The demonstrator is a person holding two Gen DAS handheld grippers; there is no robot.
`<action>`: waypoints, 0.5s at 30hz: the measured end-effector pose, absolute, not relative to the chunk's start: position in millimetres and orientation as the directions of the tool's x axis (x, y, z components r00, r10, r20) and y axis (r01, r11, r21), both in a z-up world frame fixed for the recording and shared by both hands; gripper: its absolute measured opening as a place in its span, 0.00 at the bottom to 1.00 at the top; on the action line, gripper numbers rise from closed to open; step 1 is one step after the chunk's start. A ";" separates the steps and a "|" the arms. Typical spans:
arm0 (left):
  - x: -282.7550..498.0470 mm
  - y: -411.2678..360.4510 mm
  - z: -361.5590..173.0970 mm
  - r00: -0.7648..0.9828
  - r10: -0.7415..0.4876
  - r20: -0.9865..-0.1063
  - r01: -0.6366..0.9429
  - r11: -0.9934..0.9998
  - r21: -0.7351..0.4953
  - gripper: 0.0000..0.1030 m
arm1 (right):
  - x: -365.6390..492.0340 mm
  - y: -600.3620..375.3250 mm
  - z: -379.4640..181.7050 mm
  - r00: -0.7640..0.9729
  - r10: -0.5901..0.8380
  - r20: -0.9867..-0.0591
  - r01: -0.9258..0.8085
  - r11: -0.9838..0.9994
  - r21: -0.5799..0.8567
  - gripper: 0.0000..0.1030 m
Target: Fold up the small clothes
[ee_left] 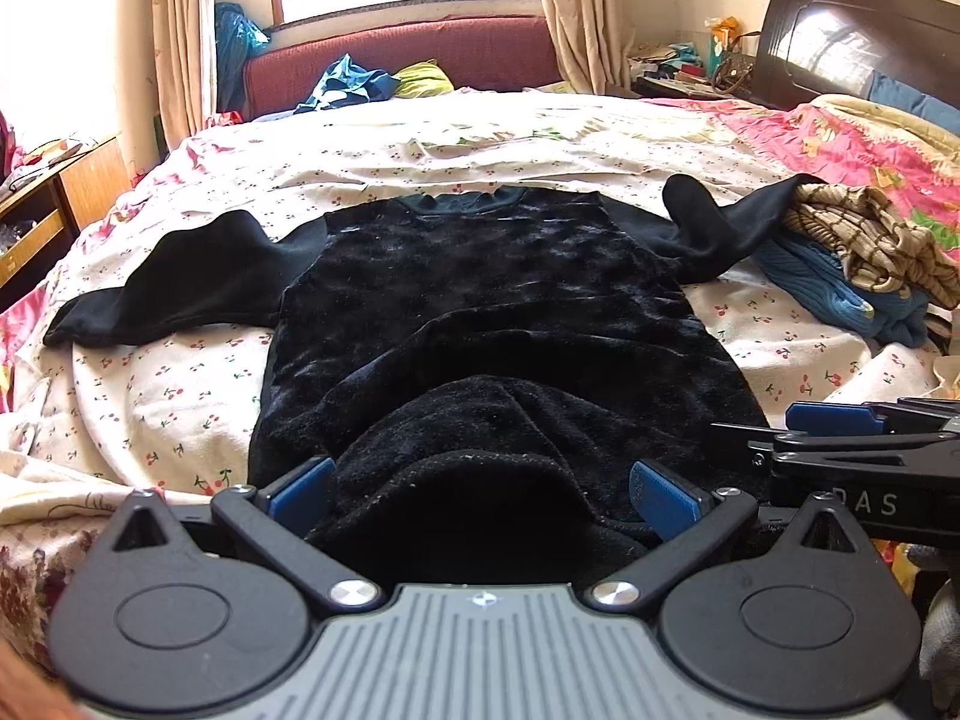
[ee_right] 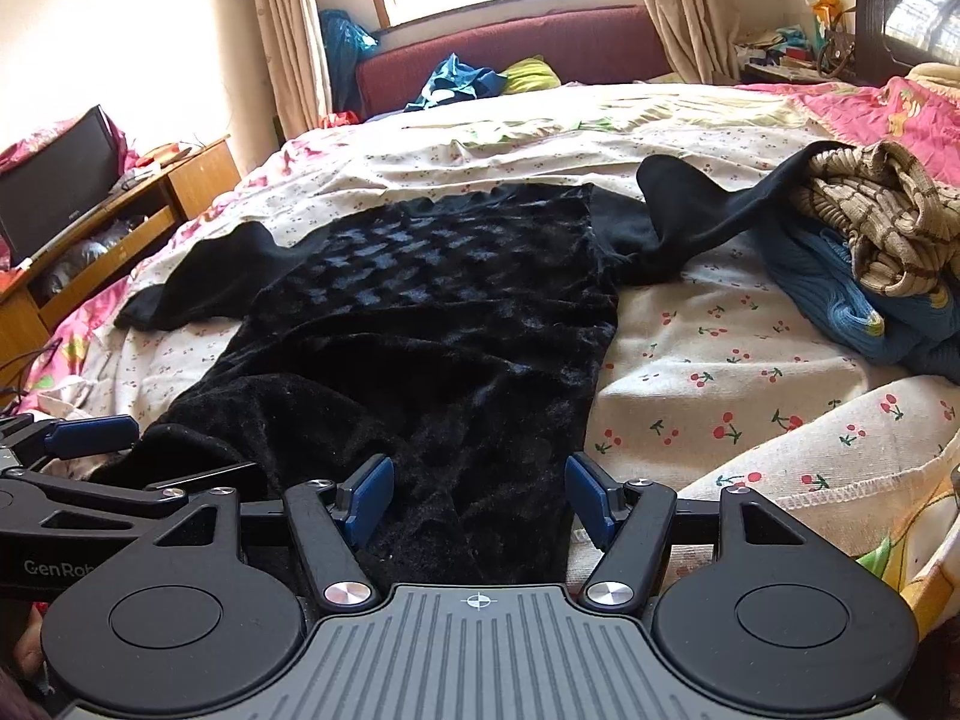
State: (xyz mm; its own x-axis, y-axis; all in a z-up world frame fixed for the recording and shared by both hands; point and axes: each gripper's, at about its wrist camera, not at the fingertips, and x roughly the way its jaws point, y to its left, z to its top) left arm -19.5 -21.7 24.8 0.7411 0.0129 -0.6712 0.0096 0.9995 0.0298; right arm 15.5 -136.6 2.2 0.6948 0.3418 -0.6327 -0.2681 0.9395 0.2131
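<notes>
Top: the black top [ee_left: 480, 300] lies flat on the bed [ee_left: 180, 384], its hem at the near edge where you stand, its neck toward the far side.
Sleeves: both are spread out; the right one runs up onto the clothes pile [ee_left: 864, 252] near the bed's right edge.
Left gripper [ee_left: 483, 495]: your fingers stand wide apart, with the raised hem bunched between the blue pads [ee_left: 303, 495]; you cannot tell whether they press the cloth.
Right gripper [ee_right: 477, 501]: your fingers stand wide apart over the hem's right corner, cloth lying between the pads without being pinched.
Spacing: your two grippers sit just beside each other along the hem.
</notes>
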 end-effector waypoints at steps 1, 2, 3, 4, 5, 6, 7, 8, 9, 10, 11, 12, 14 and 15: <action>-19.7 -21.6 24.7 0.742 0.010 -0.670 0.013 1.000 0.029 1.00 | 15.8 -137.0 2.2 0.695 0.341 -0.633 -0.265 0.940 0.216 0.62; -19.3 -21.0 24.1 0.741 0.008 -0.671 0.012 1.000 0.025 1.00 | 15.7 -137.3 2.0 0.697 0.339 -0.632 -0.262 0.941 0.216 0.62; -18.6 -19.7 23.5 0.738 0.003 -0.675 0.011 1.000 0.016 1.00 | 15.9 -137.0 1.9 0.698 0.337 -0.632 -0.260 0.941 0.215 0.62; -17.9 -19.0 23.4 0.734 -0.006 -0.679 0.011 1.000 0.003 1.00 | 15.9 -136.9 1.5 0.697 0.337 -0.632 -0.259 0.941 0.216 0.62; -17.5 -18.7 24.1 0.735 -0.017 -0.678 0.014 1.000 -0.010 1.00 | 15.7 -137.0 1.6 0.698 0.337 -0.632 -0.259 0.941 0.216 0.62; -17.7 -19.3 24.6 0.737 -0.021 -0.675 0.019 1.000 -0.011 1.00 | 15.7 -136.6 1.5 0.698 0.336 -0.633 -0.261 0.942 0.213 0.62; -17.6 -20.0 24.8 0.739 -0.024 -0.673 0.025 1.000 -0.009 1.00 | 15.6 -136.9 1.7 0.700 0.335 -0.631 -0.262 0.942 0.210 0.62; -17.4 -20.2 25.2 0.739 -0.026 -0.673 0.029 1.000 -0.007 1.00 | 15.6 -137.6 1.8 0.704 0.335 -0.627 -0.259 0.942 0.212 0.63; -16.6 -20.4 25.8 0.738 -0.028 -0.674 0.032 0.999 -0.006 1.00 | 15.5 -137.8 1.5 0.704 0.333 -0.627 -0.257 0.943 0.213 0.63; -15.9 -20.6 27.2 0.735 -0.032 -0.677 0.036 0.999 -0.009 1.00 | 16.1 -137.8 1.4 0.703 0.333 -0.628 -0.255 0.943 0.214 0.63; -16.5 -20.7 28.9 0.738 -0.039 -0.674 0.040 0.999 -0.013 1.00 | 16.2 -138.4 1.6 0.704 0.333 -0.627 -0.253 0.943 0.218 0.63; -18.5 -20.8 30.4 0.746 -0.043 -0.664 0.043 0.999 -0.016 1.00 | 16.2 -138.9 2.2 0.706 0.335 -0.624 -0.252 0.942 0.222 0.63; -19.7 -21.8 29.1 0.755 -0.040 -0.655 0.045 0.999 -0.010 1.00 | 15.3 -138.8 3.0 0.708 0.339 -0.619 -0.256 0.941 0.222 0.63; -17.8 -22.1 28.5 0.747 -0.043 -0.664 0.047 0.999 -0.012 1.00 | 14.6 -138.8 3.0 0.710 0.336 -0.619 -0.257 0.942 0.217 0.63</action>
State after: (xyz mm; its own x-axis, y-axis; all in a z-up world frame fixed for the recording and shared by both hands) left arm -17.9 -22.1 28.5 0.7467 -0.0430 -0.6638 0.0466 0.9988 -0.0124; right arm 14.6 -138.8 3.0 0.7095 0.3364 -0.6192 -0.2569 0.9417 0.2172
